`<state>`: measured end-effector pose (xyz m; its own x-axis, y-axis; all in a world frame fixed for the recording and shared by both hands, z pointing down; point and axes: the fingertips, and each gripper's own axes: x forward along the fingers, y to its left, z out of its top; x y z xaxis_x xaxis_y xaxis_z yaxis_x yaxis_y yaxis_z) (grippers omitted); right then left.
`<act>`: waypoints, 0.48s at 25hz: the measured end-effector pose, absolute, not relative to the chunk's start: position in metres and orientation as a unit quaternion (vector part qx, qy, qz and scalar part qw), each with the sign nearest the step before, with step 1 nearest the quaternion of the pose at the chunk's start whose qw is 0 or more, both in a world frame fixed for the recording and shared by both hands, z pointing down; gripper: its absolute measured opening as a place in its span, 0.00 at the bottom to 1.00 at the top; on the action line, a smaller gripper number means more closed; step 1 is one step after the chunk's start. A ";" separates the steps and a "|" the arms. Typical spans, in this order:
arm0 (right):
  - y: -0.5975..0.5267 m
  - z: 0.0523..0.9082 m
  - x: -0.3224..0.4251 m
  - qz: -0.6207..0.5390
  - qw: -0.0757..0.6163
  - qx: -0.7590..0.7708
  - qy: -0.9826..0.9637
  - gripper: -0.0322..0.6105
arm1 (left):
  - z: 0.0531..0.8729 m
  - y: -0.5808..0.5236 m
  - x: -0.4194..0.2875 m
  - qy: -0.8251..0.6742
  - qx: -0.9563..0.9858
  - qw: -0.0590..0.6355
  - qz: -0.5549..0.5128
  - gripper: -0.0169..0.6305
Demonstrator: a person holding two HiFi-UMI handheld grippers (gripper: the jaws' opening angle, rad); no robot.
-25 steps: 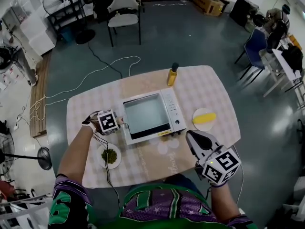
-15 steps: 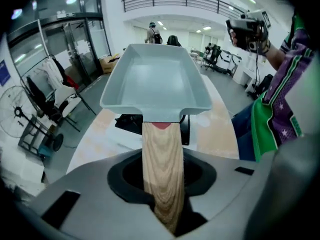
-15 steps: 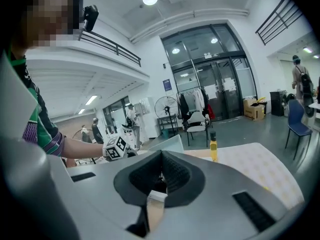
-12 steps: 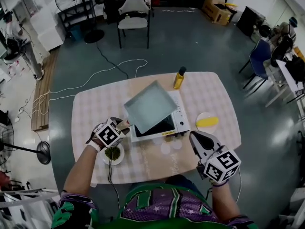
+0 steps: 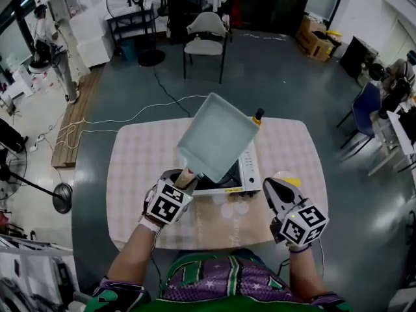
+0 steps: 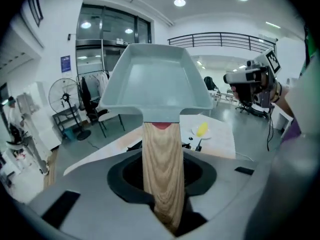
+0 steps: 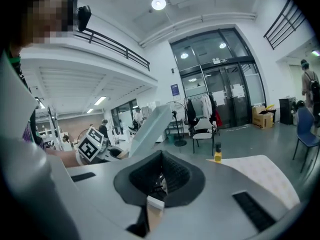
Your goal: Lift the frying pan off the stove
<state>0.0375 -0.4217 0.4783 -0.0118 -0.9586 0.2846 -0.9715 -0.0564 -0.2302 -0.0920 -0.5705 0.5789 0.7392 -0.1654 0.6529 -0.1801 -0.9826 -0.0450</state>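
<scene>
The square grey frying pan (image 5: 218, 135) hangs in the air above the white stove (image 5: 251, 168), tilted with its far edge up. My left gripper (image 5: 182, 177) is shut on the pan's wooden handle (image 5: 186, 172). In the left gripper view the handle (image 6: 161, 164) runs straight out between the jaws of that gripper (image 6: 162, 184) to the pan (image 6: 157, 79). My right gripper (image 5: 277, 192) hovers over the table's front right, shut and empty. The right gripper view shows its pads (image 7: 150, 176) meeting, with the raised pan (image 7: 150, 126) to the left.
The stove stands mid-table on a checked cloth (image 5: 133, 168). A yellow bottle (image 5: 259, 116) stands behind it. A white plate with a yellow item (image 5: 292, 164) lies right of the stove. A chair (image 5: 207, 34) and cables (image 5: 130, 116) are on the floor beyond.
The pan has come up off the stove and tilted, rising toward the camera. My left gripper moved right and up with the handle. The right gripper has hardly moved.
</scene>
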 end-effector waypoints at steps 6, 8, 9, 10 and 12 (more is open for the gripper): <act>-0.413 0.437 0.045 0.145 0.003 0.696 -0.703 0.06 | 0.517 -0.540 -0.098 -0.187 0.940 0.036 0.285 0.25; -0.405 0.419 0.052 0.134 -0.011 0.699 -0.703 0.06 | 0.496 -0.530 -0.098 -0.214 0.939 0.048 0.265 0.25; -0.401 0.409 0.055 0.129 -0.018 0.700 -0.703 0.06 | 0.485 -0.526 -0.098 -0.227 0.938 0.054 0.254 0.25; -0.397 0.400 0.058 0.122 -0.024 0.701 -0.702 0.06 | 0.475 -0.522 -0.099 -0.240 0.938 0.058 0.244 0.25; -0.389 0.384 0.063 0.106 -0.033 0.705 -0.701 0.06 | 0.454 -0.515 -0.103 -0.265 0.936 0.063 0.224 0.25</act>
